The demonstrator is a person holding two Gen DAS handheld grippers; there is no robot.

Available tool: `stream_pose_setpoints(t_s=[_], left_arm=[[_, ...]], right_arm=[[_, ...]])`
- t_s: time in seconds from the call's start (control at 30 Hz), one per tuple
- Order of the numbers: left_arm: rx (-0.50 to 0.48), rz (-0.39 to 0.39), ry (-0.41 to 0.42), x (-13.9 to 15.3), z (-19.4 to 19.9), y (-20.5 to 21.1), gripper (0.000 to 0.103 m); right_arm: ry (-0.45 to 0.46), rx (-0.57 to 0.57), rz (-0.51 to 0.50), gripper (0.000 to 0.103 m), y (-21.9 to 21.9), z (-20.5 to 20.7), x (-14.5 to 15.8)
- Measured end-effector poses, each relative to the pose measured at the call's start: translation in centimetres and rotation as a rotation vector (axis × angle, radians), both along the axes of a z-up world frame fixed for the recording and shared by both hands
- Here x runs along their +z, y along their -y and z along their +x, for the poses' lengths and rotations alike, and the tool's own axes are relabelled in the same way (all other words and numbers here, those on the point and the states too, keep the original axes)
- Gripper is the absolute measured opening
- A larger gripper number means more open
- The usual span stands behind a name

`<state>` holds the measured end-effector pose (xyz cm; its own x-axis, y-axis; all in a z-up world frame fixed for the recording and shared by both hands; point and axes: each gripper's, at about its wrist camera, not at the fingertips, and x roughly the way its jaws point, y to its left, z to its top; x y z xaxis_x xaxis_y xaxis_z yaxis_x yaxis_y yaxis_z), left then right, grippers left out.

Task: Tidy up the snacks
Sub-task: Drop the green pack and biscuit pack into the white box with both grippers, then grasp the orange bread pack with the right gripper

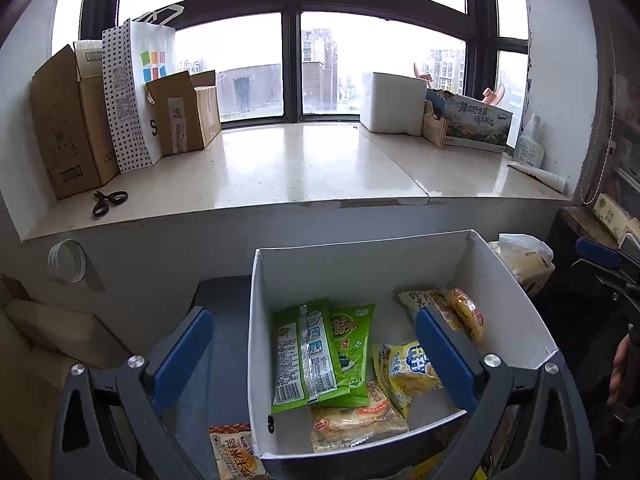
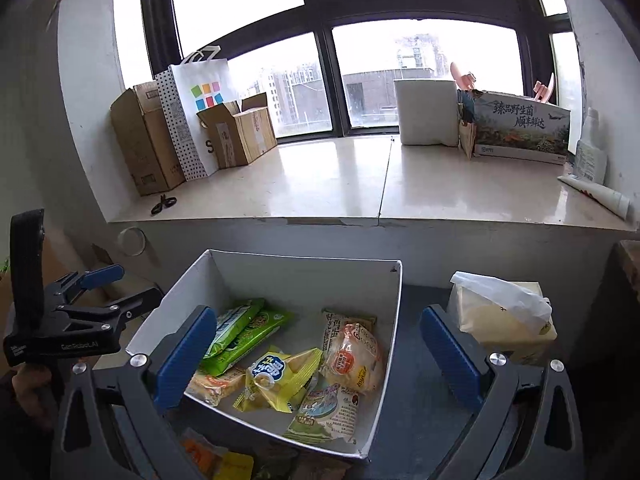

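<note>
Left gripper [image 1: 316, 354]: the black frame with blue finger pads is seen spread wide, nothing held between the pads. The left pad is placed outside the box's left wall; the right pad is placed over the box interior. It is also seen from the side in the right wrist view [image 2: 100, 284], jaws parted.

Right gripper [image 2: 318, 354]: blue pads are held wide apart and empty. The left pad is placed over the box interior, the right pad outside the right wall.

White open-topped cardboard box [image 1: 256, 320]: it is set on a dark grey surface below the sill, and the snacks are contained in it.

Two green foil snack packets [image 1: 316, 356]: they are laid overlapping on the left side of the box floor.

Yellow crinkled snack bag with blue lettering [image 2: 280, 380]: it is lodged at the box centre, touching the green packets' neighbour.

Orange-and-clear wrapped bun [image 2: 352, 360]: it is leaned near the right wall.

Pale wrapped biscuit pack [image 1: 352, 420]: it is laid at the near edge, partly under the green packets.

Orange-patterned snack packet [image 1: 234, 452]: it is left outside the box, just beside its near left corner.

Cream bag under clear plastic [image 2: 504, 316]: it is stood right of the box.

Black-handled scissors [image 1: 108, 202]: they are left on the pale stone window sill [image 1: 312, 168], near brown cardboard cartons [image 1: 68, 120].
</note>
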<state>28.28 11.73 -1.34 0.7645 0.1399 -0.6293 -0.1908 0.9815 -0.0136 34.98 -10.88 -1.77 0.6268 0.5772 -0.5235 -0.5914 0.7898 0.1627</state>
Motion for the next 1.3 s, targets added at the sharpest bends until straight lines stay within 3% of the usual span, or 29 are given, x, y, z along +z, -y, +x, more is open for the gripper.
stream_pose_setpoints(t_s=[0.07, 0.23, 0.33, 0.63, 0.77, 0.87, 1.07, 1.3], left_arm=[[-0.019, -0.028, -0.004, 0.2, -1.7, 0.4, 0.103], [-0.032, 0.014, 0.03, 0.6, -7.3, 2.1, 0.103], [-0.028, -0.006, 0.036, 0.3, -10.5, 2.6, 0.103], [-0.009, -0.052, 0.007, -2.4, -18.4, 3.4, 0.103], [0.004, -0.059, 0.022, -2.7, -20.8, 2.8, 0.103], [0.04, -0.026, 0.027, -2.6, -21.7, 2.1, 0.103], [0.104, -0.044, 0.021, -3.5, -23.0, -0.2, 0.103], [0.141, -0.101, 0.039, -4.1, -24.0, -2.4, 0.103]], right_arm=[[0.022, 0.006, 0.013, 0.103, 0.8, -1.9, 0.3], [0.021, 0.043, 0.063, 0.103, 2.8, -6.8, 0.6], [0.023, 0.065, 0.077, 0.103, 3.7, -9.5, 0.4], [-0.066, 0.083, 0.111, 0.103, 4.6, -15.0, -3.7], [-0.141, 0.16, 0.073, 0.103, 1.6, -16.2, -6.2], [-0.127, 0.208, 0.046, 0.103, -1.2, -17.1, -7.4], [-0.197, 0.252, -0.059, 0.103, -6.3, -18.4, -11.8], [-0.277, 0.148, -0.261, 0.103, -12.4, -17.9, -17.2]])
